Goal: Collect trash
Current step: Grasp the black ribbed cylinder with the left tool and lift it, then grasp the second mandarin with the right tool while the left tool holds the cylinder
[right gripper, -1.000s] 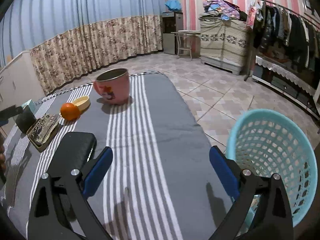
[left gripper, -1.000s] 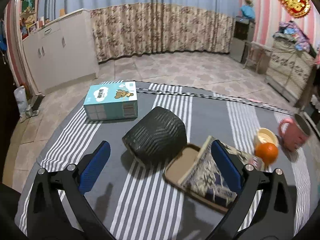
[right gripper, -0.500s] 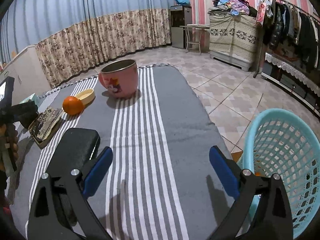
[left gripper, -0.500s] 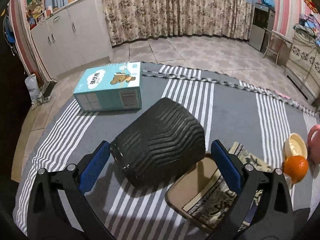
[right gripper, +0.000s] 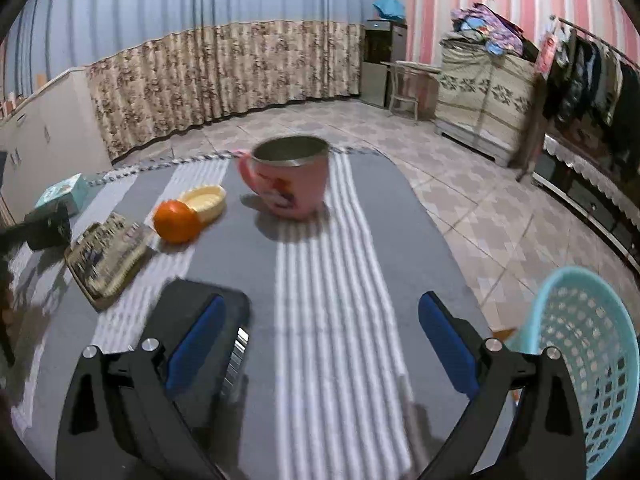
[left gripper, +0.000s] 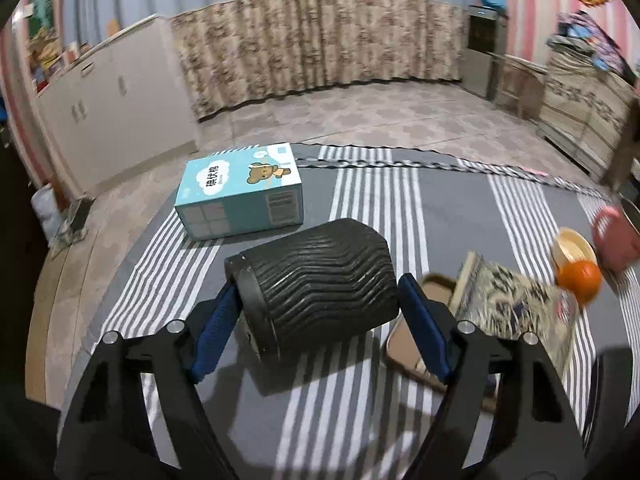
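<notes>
Tongs, left (left gripper: 316, 300): jaws closed in on a black ribbed cylinder (left gripper: 320, 280), one blue pad at each end; the pads look to be touching or all but touching the end faces, and whether the grip is firm cannot be told. Tongs, right (right gripper: 320, 340): jaws wide apart, holding nothing, hovering over the near right part of the table (right gripper: 360, 264).

Cylinder: lies on its side in the near left-middle of the striped table, long axis running left to right across the jaws, flat capped end toward the left edge, rounded end toward the right. Whether it rests on the cloth or is just lifted cannot be told.

Left to right, other items: blue box (left gripper: 240, 196) at the far left corner, just behind the cylinder; patterned book on a tray (left gripper: 516, 304) just right of the cylinder; orange (left gripper: 579, 276), yellow dish (left gripper: 570, 244), pink mug (left gripper: 614, 236) toward the right edge; dark flat case (right gripper: 188, 308) under the right tongs' left finger; teal basket (right gripper: 584, 344) on the floor off the table's right side.

Risks, judged: held end to end, the cylinder may pivot or slip out if the pads sit off-centre; the ribbed skin offers no help there. Carried right toward the basket, it could clip the book or roll the orange.
</notes>
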### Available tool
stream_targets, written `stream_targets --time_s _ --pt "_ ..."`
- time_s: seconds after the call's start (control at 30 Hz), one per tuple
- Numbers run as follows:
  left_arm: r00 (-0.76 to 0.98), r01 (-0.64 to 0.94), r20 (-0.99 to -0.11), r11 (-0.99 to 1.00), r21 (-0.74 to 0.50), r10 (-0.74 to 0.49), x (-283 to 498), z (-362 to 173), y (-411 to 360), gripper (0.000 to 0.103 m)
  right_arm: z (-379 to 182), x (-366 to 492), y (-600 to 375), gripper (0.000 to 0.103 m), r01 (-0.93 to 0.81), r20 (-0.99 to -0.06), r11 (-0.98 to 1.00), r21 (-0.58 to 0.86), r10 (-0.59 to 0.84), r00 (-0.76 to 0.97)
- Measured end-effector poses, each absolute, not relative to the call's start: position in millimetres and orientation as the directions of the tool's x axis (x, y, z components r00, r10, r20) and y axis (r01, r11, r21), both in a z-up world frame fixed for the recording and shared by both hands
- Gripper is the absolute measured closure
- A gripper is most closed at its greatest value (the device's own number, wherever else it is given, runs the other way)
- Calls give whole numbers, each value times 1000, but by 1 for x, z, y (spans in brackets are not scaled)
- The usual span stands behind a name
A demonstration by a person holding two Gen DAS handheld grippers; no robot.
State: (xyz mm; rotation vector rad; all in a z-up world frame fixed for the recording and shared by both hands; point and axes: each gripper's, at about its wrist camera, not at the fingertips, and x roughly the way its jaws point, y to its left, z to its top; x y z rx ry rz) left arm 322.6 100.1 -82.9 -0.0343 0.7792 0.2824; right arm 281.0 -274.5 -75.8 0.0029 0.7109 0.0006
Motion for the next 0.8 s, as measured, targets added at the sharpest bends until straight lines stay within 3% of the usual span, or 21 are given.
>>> stream_targets --time_s 0.3,0.63,0.8 --pt "712 -161 -689 986 29 137 301 -87 121 27 -71 329 -211 8 -77 -680 997 3 58 731" --pt "734 -138 -666 989 44 132 299 -93 129 27 -81 373 -156 10 -130 -720 989 -64 44 693" --pt "737 -131 -667 991 16 108 299 -95 132 27 -93 390 -147 39 -145 -768 988 -56 50 639"
